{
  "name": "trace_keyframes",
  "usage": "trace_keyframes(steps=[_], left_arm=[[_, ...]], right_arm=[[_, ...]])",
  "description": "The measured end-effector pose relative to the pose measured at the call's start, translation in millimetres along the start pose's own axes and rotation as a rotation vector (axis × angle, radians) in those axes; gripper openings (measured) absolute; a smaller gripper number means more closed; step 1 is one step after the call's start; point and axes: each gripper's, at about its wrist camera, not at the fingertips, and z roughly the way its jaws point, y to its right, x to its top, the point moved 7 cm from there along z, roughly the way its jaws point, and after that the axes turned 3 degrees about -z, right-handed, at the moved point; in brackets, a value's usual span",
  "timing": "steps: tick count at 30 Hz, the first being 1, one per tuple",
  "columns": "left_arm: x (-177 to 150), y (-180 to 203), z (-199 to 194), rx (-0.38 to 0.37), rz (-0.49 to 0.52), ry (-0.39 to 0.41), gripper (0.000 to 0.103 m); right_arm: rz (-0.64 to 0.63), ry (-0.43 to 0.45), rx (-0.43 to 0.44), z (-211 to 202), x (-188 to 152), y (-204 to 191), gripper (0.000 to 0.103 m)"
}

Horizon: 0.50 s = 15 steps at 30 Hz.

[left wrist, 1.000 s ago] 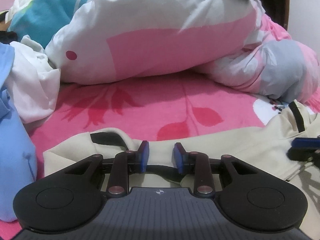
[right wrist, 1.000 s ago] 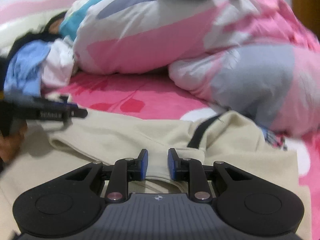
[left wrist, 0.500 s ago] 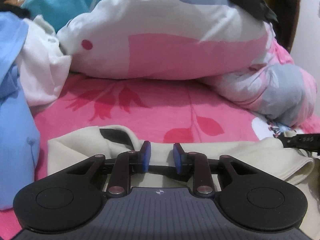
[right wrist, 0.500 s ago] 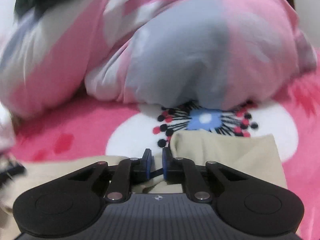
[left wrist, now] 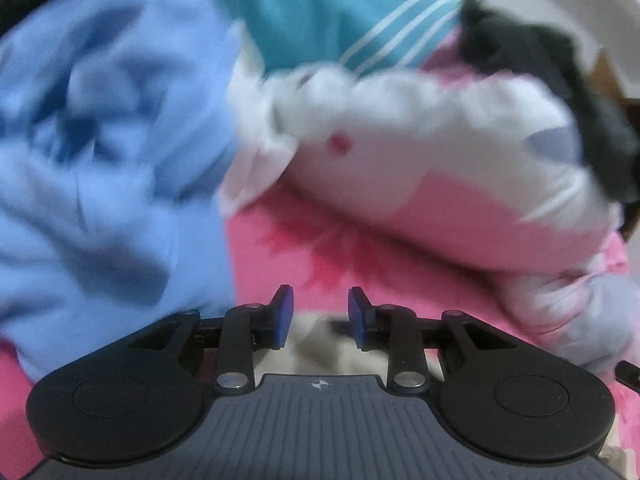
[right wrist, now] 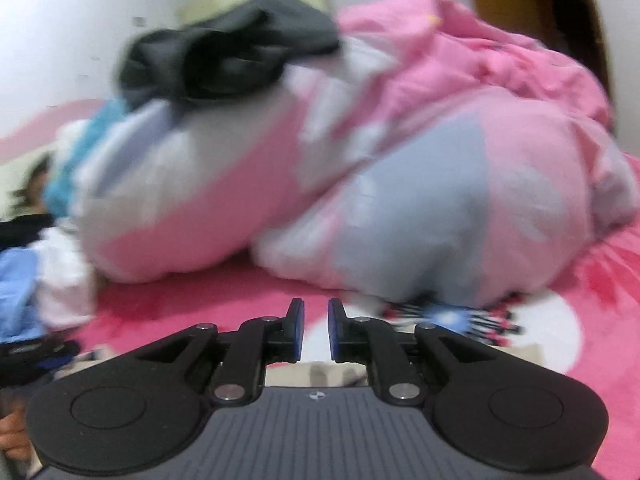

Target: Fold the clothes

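Observation:
A cream garment (left wrist: 316, 340) with a dark band lies bunched between the pads of my left gripper (left wrist: 320, 312), which grips it while its jaws ease slightly apart. Pink sheet shows beyond the fingertips. In the right wrist view only a strip of the cream garment (right wrist: 320, 372) shows, low between the fingers. My right gripper (right wrist: 316, 330) has a narrow gap and its jaws are opening, with no cloth pressed by the pads. The left gripper (right wrist: 36, 354) appears at that view's left edge.
A heap of blue clothing (left wrist: 100, 160) and a white garment (left wrist: 256, 152) crowd the left. A big pink, white and grey duvet (right wrist: 400, 200) with dark clothes (right wrist: 224, 60) on top blocks the back. The pink floral bedsheet (left wrist: 304, 248) lies ahead. A hand (right wrist: 12, 436) shows low left.
The left view has swung left toward the blue clothing, with the cream cloth still between its jaws. The right gripper narrowed, then widened a little, and its view rose toward the duvet.

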Motion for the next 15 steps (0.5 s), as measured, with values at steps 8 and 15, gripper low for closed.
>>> trace_keyframes(steps=[8, 15], left_arm=[[-35.0, 27.6, 28.0, -0.084, 0.189, -0.26, 0.031], [-31.5, 27.9, 41.2, -0.077, 0.17, -0.286, 0.03]], right_arm=[[-0.117, -0.211, 0.076, 28.3, -52.6, -18.3, 0.016], [-0.101, -0.215, 0.075, 33.3, -63.6, -13.3, 0.015]])
